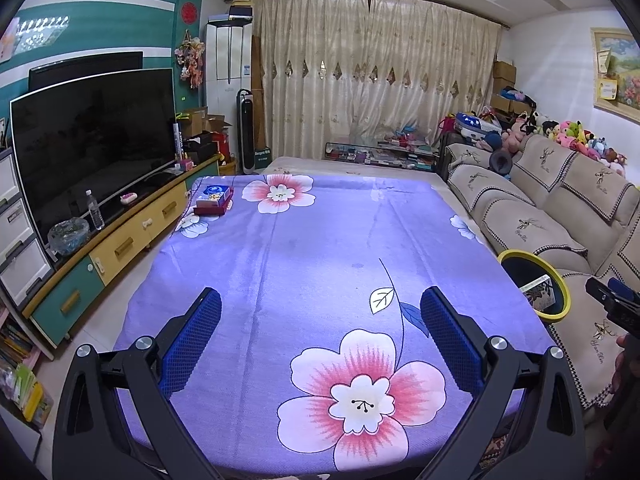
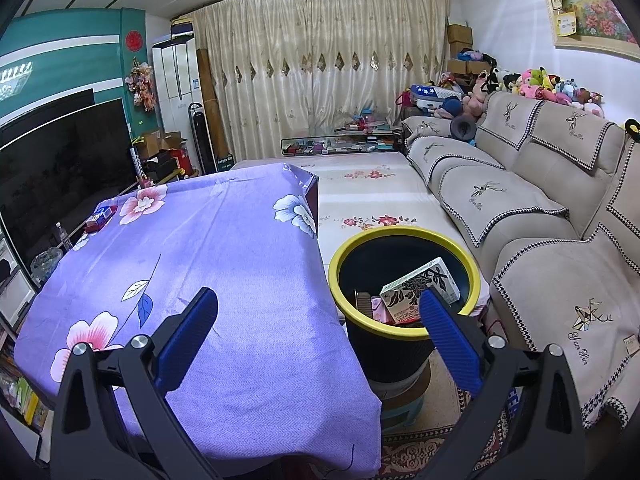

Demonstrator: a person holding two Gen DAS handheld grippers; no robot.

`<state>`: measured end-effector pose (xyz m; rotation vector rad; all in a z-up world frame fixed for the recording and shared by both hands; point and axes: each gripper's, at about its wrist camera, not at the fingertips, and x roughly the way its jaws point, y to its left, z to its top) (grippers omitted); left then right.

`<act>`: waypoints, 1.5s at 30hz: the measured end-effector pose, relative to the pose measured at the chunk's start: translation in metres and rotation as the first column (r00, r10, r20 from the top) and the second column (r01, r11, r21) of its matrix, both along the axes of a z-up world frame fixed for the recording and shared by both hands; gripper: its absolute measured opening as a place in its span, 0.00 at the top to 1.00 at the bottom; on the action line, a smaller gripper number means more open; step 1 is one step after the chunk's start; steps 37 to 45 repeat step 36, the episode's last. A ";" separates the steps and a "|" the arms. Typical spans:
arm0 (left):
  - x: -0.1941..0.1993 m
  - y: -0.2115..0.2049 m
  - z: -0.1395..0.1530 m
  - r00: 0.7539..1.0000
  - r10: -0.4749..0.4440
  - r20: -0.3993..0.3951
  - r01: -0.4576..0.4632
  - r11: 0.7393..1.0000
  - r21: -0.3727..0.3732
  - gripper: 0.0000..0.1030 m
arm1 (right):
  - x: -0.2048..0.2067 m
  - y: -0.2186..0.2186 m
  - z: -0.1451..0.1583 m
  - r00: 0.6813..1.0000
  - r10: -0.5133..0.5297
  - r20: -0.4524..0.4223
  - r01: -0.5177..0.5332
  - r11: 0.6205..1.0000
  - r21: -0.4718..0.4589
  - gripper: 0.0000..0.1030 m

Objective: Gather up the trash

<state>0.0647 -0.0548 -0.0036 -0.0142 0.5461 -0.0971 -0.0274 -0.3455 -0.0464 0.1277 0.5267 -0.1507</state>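
A black bin with a yellow rim [image 2: 404,280] stands off the table's right edge; in the left wrist view the bin [image 1: 538,280] shows at the right. Inside it lie a white box with a black flower print [image 2: 418,286] and other scraps. My right gripper [image 2: 318,304] is open and empty, spanning the table's right edge and the bin's near rim. Over the purple flowered tablecloth [image 1: 320,260] my left gripper [image 1: 320,304] hangs open and empty. At the far left corner of the table sits a stack of small boxes [image 1: 214,200], blue on top of red; the stack [image 2: 100,216] is small in the right wrist view.
A beige sofa [image 2: 540,216] runs along the right behind the bin. A TV [image 1: 92,140] on a low cabinet lines the left, with a bottle [image 1: 95,210] and glass bowl [image 1: 68,234]. The right hand-held gripper [image 1: 616,304] shows at the left wrist view's right edge.
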 end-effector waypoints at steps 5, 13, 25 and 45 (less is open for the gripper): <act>0.001 0.000 -0.001 1.000 -0.006 -0.005 0.006 1.000 -0.005 0.05 | 0.000 0.001 -0.003 1.000 0.001 -0.003 -0.001 1.000 0.000 0.07; 0.008 0.003 -0.005 1.000 -0.016 -0.024 0.015 0.999 -0.035 0.05 | 0.001 0.001 -0.012 1.000 0.004 -0.013 -0.004 1.000 0.000 0.07; 0.021 0.005 -0.012 0.999 -0.027 -0.045 0.024 0.998 -0.064 0.05 | 0.008 0.001 -0.014 0.999 0.012 -0.034 -0.012 1.000 -0.002 0.07; 0.132 0.025 -0.031 0.993 0.050 -0.106 -0.049 0.999 0.010 0.05 | 0.103 0.034 0.010 0.983 0.172 -0.067 -0.173 0.985 0.000 0.07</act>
